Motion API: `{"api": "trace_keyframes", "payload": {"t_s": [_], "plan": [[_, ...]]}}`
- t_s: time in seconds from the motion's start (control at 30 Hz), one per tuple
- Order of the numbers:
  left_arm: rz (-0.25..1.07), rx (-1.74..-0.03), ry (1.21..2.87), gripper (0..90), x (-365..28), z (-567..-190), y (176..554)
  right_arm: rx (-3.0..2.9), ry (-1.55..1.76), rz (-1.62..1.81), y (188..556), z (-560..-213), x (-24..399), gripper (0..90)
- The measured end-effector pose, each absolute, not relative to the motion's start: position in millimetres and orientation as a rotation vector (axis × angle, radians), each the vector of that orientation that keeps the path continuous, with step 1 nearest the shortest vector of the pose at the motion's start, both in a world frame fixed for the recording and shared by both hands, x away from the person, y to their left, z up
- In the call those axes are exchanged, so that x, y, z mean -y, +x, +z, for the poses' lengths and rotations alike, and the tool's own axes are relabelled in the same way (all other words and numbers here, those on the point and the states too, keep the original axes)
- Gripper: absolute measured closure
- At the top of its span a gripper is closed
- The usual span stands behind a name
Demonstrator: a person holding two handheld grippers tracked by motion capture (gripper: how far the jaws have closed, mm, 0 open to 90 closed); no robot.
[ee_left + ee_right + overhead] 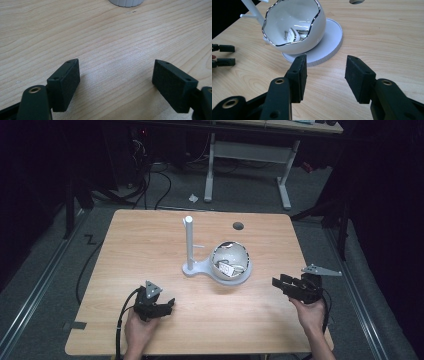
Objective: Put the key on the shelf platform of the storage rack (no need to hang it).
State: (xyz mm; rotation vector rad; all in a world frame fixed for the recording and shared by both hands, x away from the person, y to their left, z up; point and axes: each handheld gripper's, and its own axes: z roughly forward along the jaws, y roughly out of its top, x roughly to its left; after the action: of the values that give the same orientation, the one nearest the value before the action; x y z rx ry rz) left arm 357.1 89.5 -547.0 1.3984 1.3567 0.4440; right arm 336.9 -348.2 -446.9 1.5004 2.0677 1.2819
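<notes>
Right gripper view looked along the right gripper (325, 60), whose jaws stood apart at a moderate gap with nothing between them, low over the wooden table (387, 37). Just ahead of the left pad lay the round white base (329, 42) of a stand. On that base sat a white bowl (312, 37) with a wavy silver rim, tipped so that its mouth faced up and toward the camera. A small white item (292, 35) lay inside it, too small to identify.

From the high view, the right gripper (277, 284) sat near the table's right edge, pointing at the bowl (230, 255), with bare wood between them. The stand's upright post (189, 240) rose just beyond the bowl's far left side. The left gripper (170, 304) rested near the front edge, well apart from the stand. In the left gripper view its jaws (116, 62) were spread wide over bare wood.

The step in hand looked like the approach to the bowl. The gap seemed far too narrow to span the bowl's body, so a good grip probably meant pinching the wall: one pad inside the rim, one outside. The glazed surface would likely be slippery and the rim uneven, so closing on a low dip of the rim, squarely and slowly, seemed wise. Coming in level could nudge the base; rising over its edge first seemed safer. The left gripper could have steadied the base by the post.
</notes>
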Motion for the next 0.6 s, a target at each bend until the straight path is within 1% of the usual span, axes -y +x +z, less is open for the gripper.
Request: {"api": "trace_keyframes", "payload": {"t_s": [0.6], "plan": [[0.444, -1.357, 1.398, 22.8, -90, -547, 357, -2.069, 1.52, 1.306, 320, -459, 349, 52.4]]}}
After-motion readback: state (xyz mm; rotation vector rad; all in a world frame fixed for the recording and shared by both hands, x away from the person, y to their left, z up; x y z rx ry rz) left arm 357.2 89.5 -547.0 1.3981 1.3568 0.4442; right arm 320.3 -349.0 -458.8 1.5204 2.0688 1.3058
